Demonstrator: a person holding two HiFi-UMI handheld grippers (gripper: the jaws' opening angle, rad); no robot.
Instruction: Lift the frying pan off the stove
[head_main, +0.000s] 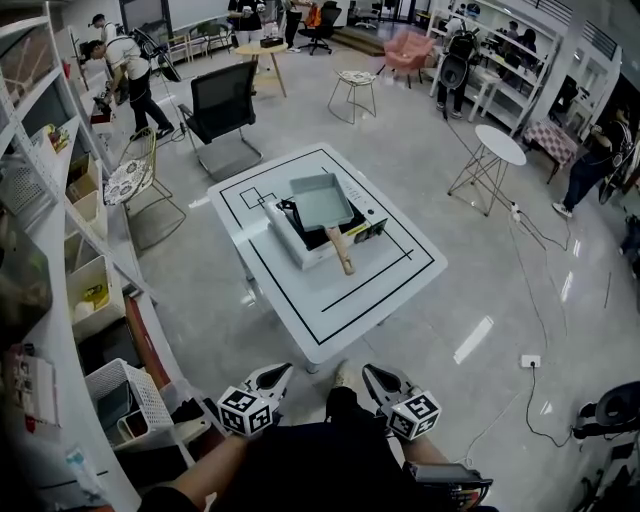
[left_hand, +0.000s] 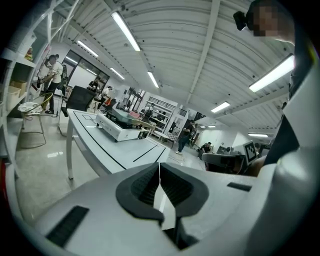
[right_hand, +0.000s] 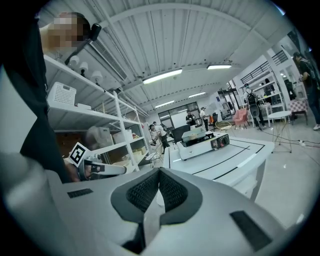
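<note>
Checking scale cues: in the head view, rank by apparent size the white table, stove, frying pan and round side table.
white table, largest
stove
frying pan and round side table look alike; the side table stands farther off, so unranked

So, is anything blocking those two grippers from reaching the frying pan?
Nothing visible. Only bare floor and tabletop lie between the left gripper, the right gripper and the frying pan, whose handle points toward them.

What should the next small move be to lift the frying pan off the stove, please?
Probably step up to the table and open the right gripper: it and the left gripper are shut, empty, short of it; the frying pan sits on the stove, handle toward you.
</note>
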